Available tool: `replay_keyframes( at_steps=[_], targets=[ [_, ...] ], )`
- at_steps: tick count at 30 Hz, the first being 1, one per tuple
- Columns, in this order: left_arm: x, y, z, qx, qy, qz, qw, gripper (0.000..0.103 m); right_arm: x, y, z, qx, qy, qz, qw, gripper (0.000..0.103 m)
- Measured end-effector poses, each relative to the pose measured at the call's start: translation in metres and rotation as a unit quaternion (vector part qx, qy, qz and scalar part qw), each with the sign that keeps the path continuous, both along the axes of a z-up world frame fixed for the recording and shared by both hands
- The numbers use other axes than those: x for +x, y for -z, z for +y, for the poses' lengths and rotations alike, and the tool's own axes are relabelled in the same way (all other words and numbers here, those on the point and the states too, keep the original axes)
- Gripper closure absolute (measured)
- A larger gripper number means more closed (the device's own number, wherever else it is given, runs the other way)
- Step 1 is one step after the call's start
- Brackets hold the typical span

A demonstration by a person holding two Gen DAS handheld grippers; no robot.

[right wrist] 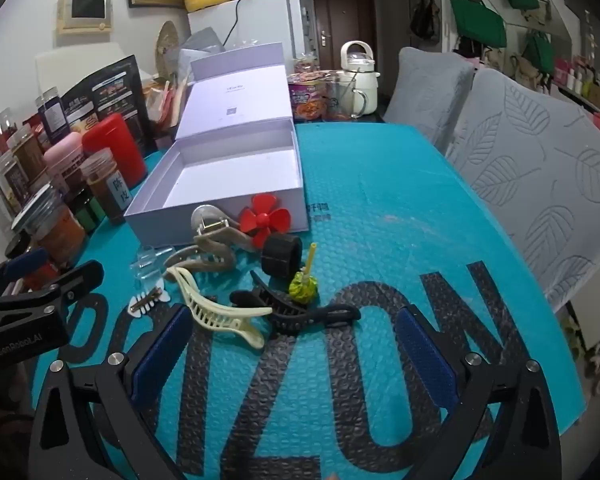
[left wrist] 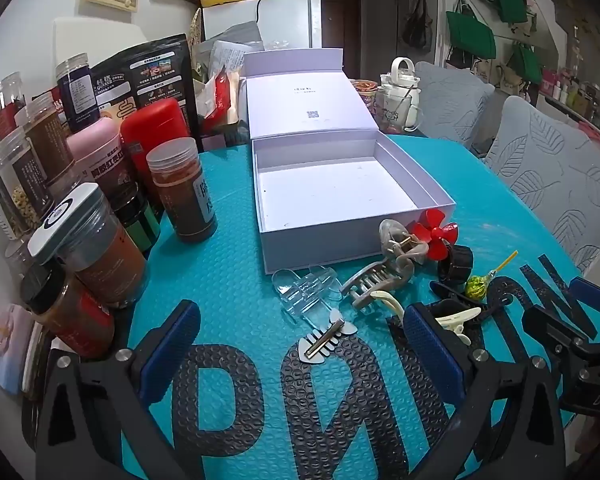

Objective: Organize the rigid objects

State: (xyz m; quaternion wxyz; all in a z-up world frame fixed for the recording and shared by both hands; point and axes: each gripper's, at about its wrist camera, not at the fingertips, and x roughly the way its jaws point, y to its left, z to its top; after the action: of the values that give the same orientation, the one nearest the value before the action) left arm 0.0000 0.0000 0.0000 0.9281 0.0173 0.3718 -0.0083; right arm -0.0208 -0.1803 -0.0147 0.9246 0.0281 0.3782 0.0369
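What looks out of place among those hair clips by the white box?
A green-wrapped lollipop with a yellow stick lies among the hair clips, beside the black claw clip. It is candy, not a hair accessory. The white box holds nothing yet.

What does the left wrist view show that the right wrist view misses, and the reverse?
Only the left wrist view shows the nearest jars at the left edge in full, such as the red-labelled jar, and the whole clear hair clip.

Only the right wrist view shows the full length of the black hair clip, the cream hair clip, and the bare mat to the right of the box.

Both show the open white box with nothing inside, the red flower clip, the green lollipop, and both grippers open: left, right.
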Motion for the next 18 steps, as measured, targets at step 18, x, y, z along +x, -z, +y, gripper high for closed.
replay_keyframes(
  at_steps=[18],
  targets=[
    [-0.006,-0.001,-0.002,-0.017,0.011,0.004,0.9998,0.000,-0.002,-0.003,0.002,0.000,-0.002,-0.007,1.000,0.000]
  ],
)
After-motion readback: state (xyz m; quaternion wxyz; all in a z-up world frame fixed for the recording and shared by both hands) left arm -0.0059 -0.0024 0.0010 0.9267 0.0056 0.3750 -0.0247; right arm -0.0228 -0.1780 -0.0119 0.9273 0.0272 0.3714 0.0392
